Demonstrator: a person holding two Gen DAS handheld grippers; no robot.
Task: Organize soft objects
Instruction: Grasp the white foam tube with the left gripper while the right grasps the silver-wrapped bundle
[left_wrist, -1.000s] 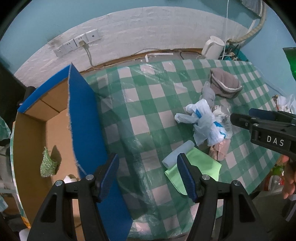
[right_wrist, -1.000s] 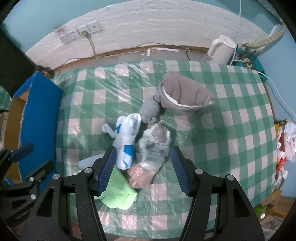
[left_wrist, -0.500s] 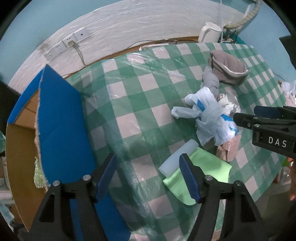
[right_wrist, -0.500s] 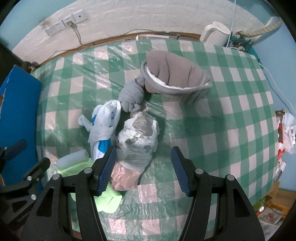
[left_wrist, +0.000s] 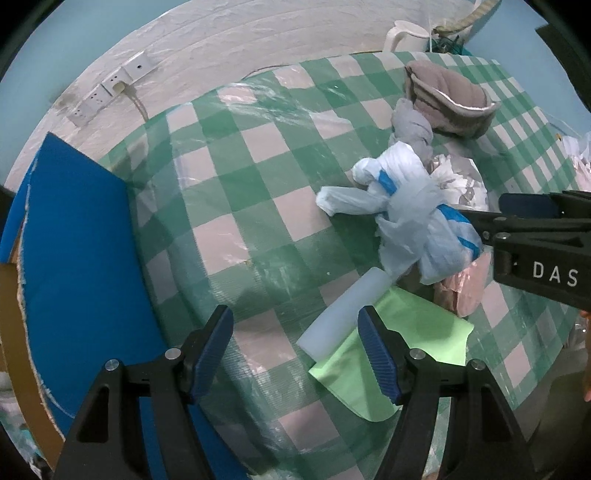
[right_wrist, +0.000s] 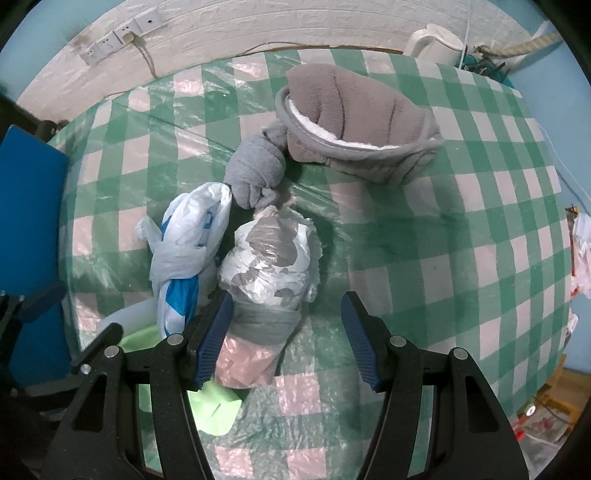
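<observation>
Green-and-white checked oilcloth (right_wrist: 461, 229) covers the table under both of my tools, with a white wall and its sockets (left_wrist: 110, 88) behind. Nearest me, the left gripper (left_wrist: 295, 347) points steeply down with nothing between its jaws; they have just been opening. A pale foam roll (left_wrist: 343, 314) lies on a lime-green sheet (left_wrist: 413, 332) just inside its right pad. My right gripper (right_wrist: 286, 336) hangs straight over the pile, half-spread and gripping nothing, its left pad close against a crumpled grey-and-white plastic bundle (right_wrist: 273, 266).

Beside that bundle is a knotted white-and-blue bag (right_wrist: 188, 251), then a grey balled sock (right_wrist: 255, 173), and farthest a grey fleece slipper (right_wrist: 354, 122). A blue-sided cardboard box (left_wrist: 74, 266) stands at the table's left edge.

I judge this the approach before a pick: each tool is lined up on its own item. Next I should lower further, centre the roll and the bundle between the pads, then close gently so the soft stuff doesn't squirt out.
</observation>
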